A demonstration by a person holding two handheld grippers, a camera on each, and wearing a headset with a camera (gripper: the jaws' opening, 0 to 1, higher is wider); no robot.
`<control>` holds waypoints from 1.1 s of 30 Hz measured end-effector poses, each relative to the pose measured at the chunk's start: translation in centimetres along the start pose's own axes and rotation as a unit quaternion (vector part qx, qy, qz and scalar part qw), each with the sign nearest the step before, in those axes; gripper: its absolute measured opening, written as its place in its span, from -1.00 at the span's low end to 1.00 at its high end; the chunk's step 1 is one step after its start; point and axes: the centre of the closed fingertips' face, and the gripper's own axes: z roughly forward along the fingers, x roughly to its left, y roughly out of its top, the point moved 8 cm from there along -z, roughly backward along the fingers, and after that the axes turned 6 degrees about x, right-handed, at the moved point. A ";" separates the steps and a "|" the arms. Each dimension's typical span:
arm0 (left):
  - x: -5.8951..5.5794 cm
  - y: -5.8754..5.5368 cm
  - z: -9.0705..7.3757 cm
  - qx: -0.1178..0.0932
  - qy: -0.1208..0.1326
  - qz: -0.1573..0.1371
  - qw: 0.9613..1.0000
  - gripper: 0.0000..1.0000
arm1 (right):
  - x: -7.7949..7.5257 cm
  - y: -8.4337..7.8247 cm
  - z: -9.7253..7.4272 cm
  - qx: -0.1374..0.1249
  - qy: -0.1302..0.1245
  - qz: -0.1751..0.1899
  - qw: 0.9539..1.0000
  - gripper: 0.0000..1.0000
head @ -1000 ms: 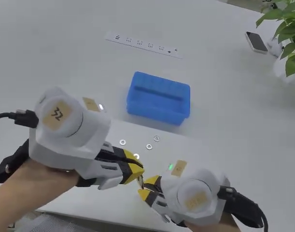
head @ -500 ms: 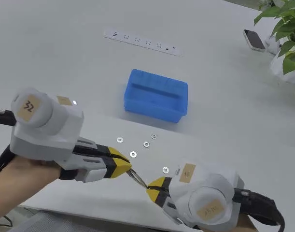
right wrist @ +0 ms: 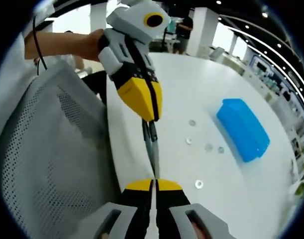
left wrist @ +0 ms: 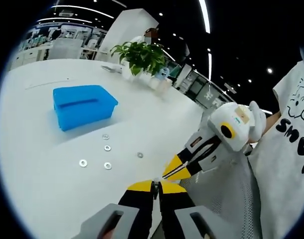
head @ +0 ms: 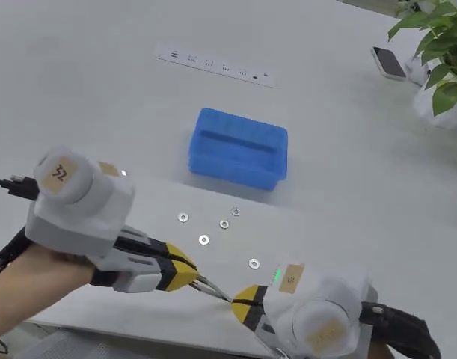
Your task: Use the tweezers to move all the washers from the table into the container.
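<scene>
Several small metal washers (head: 204, 240) lie loose on the white table (head: 340, 187), in front of the blue container (head: 238, 157). Near the table's front edge, thin metal tweezers (head: 213, 289) span the gap between my two grippers. My left gripper (head: 192, 275) is shut on one end and my right gripper (head: 241, 303) on the other. In the right gripper view the tweezers (right wrist: 152, 149) run from my own jaws (right wrist: 154, 183) up to the left gripper (right wrist: 147, 112). The washers (left wrist: 107, 148) and container (left wrist: 82, 105) lie ahead in the left gripper view.
A white power strip (head: 213, 65) lies beyond the container. A phone (head: 389, 62) and a green plant (head: 437, 45) sit at the far right. A grey mesh chair (right wrist: 52, 164) stands just off the table's front edge.
My left gripper has drawn back to the left, away from the right one. The tweezers now show stretched between the two sets of yellow tips.
</scene>
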 end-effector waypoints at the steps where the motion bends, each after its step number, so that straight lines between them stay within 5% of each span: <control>1: -0.1 0.0 -0.1 0.000 -0.006 -0.004 1.000 -1.00 | 0.0 -0.1 0.2 0.000 0.002 0.002 1.000 -0.95; 12: -0.9 1.1 -1.0 -0.029 -0.026 -0.013 0.999 -1.00 | 0.6 1.0 2.7 -0.017 0.045 0.035 0.998 -0.73; 14: -0.9 1.1 -1.1 -0.029 -0.024 -0.014 0.999 -1.00 | 0.9 1.9 2.3 -0.037 0.056 0.053 0.996 -0.77; 22: -0.9 1.7 -1.7 -0.038 -0.014 -0.010 0.999 -1.00 | 1.1 2.1 0.9 -0.046 0.062 0.056 0.995 -0.77; 26: -1.2 2.7 -2.0 -0.068 -0.033 -0.024 0.997 -1.00 | 1.2 2.5 1.4 -0.055 0.064 0.067 0.994 -0.72; 29: -1.5 3.2 -2.2 -0.078 -0.041 -0.025 0.996 -1.00 | 0.6 2.7 1.8 -0.055 0.048 0.070 0.995 -0.89; 33: -1.1 3.0 -2.5 -0.087 -0.030 -0.016 0.996 -1.00 | 0.1 2.5 1.2 -0.057 0.057 0.091 0.993 -1.00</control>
